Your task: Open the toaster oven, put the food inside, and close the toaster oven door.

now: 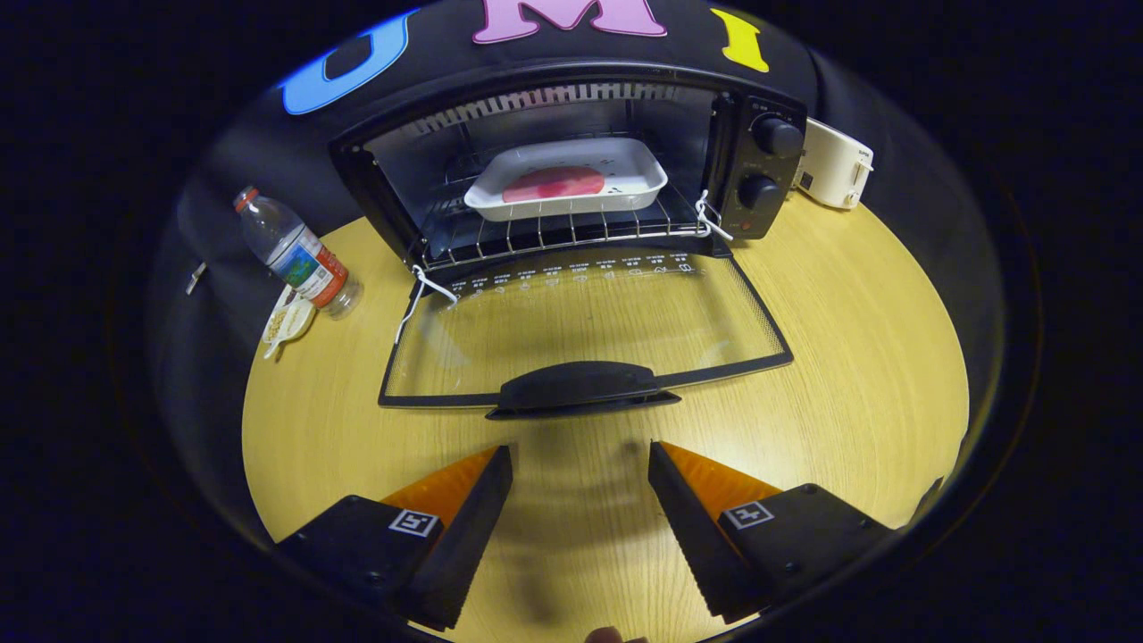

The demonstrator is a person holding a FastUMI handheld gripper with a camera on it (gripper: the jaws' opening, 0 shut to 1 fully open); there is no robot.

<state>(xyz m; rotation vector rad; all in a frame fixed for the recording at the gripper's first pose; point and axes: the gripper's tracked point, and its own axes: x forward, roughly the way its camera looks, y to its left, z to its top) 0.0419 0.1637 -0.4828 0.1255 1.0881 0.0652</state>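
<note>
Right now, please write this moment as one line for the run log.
tongs: open, empty, before door handle | oven door: fully down | white dish with food: on rack inside | left: close door

Black toaster oven (571, 170) with black knobs (775, 136) — its glass door (585, 330) clear, edged with a dotted black border, and the handle (580, 388) black. Inside, a white tray (566, 179) carrying pink-red food (554, 184) on a silvery wire rack (554, 234). The bench (848, 357) shows pale yellow wood grain. A clear bottle (295, 254) wears a red cap and a red, blue and white label. A cream-white appliance (835, 165) sits beside the oven.
</note>
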